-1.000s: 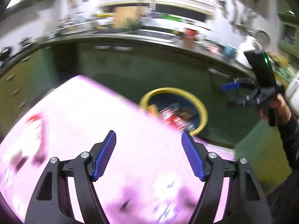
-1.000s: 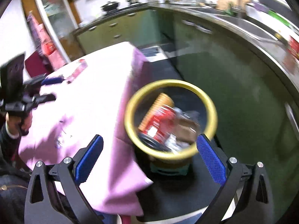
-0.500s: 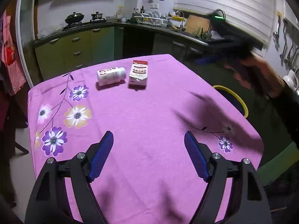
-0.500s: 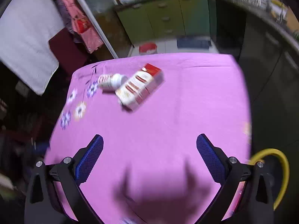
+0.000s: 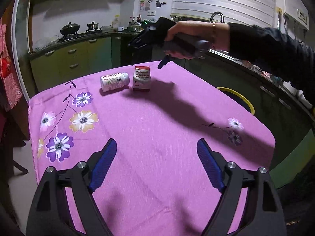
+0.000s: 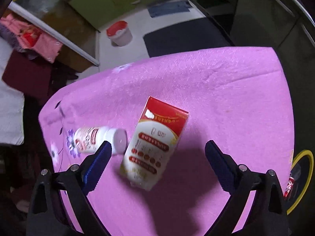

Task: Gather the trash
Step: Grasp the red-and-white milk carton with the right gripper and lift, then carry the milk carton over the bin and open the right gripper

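Red-and-white carton [image 6: 155, 143] lying flat on pink floral tablecloth [image 5: 157, 137], boxy card, print blurred; white plastic bottle [image 6: 98, 139] on its side just beside it, round cap toward carton. Right gripper [image 6: 157, 161] above carton, pointing steeply down, jaws wide apart, nothing gripped; blue ribbed pads [image 6: 218, 163]. Left gripper [image 5: 155, 165] over near cloth, jaws opening, nothing between. Yellow-rimmed bin [image 5: 242, 100] past table edge, mostly hidden; contents probably wrappers. Right hand [image 5: 187, 39], dark sleeve
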Tool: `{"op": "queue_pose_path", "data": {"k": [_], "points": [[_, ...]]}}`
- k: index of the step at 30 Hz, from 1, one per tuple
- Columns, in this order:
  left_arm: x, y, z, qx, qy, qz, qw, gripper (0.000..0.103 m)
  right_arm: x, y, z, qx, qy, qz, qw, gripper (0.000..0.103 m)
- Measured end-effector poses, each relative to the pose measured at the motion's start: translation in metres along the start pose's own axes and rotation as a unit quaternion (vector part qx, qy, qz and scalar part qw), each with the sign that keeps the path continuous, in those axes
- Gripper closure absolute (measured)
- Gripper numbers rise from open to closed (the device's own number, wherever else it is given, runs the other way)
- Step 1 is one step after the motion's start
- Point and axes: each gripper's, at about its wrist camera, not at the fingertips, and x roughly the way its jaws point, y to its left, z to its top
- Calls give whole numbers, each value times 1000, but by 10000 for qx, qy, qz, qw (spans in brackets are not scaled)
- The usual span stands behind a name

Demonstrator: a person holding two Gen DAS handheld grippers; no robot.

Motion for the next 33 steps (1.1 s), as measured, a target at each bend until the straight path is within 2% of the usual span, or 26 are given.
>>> {"op": "queue_pose_path", "data": {"k": [3, 7, 14, 15, 16, 18, 21, 23, 28, 33], "points": [[-4, 4, -7, -64, -27, -89, 9999, 24, 12, 4, 6, 72, 120, -227, 9996, 12], [-8, 10, -14, -133, -77, -131, 9998, 23, 27, 2, 11, 245, 235, -471, 9983, 23], [-10, 21, -26, -279, -29, -165, 9995, 21, 48, 13, 13, 238, 466, -681, 9963, 25], [-10, 22, -28, -301, -20, -181, 9994, 21, 50, 16, 13, 211, 488, -715, 9960, 28], [-10, 22, -29, -310, -19, -193, 9993, 21, 53, 19, 13, 179, 513, -752, 9957, 36], [-11, 22, -31, -323, -20, -196, 9993, 21, 56, 24, 12, 95, 548, -815, 9951, 38], [-12, 23, -33, -362, -9, -216, 9991, 20, 57, 31, 8, -90, 587, -877, 9944, 46], [-11, 23, -33, -377, -7, -228, 9990, 20, 51, 32, 2, -176, 584, -835, 9946, 50], [-12, 18, -30, -346, -15, -275, 9990, 20, 28, 20, -19, -356, 480, -628, 9962, 50], [-12, 4, -24, -208, -10, -287, 9994, 20, -13, -7, -54, -530, 260, -350, 9976, 50]]}}
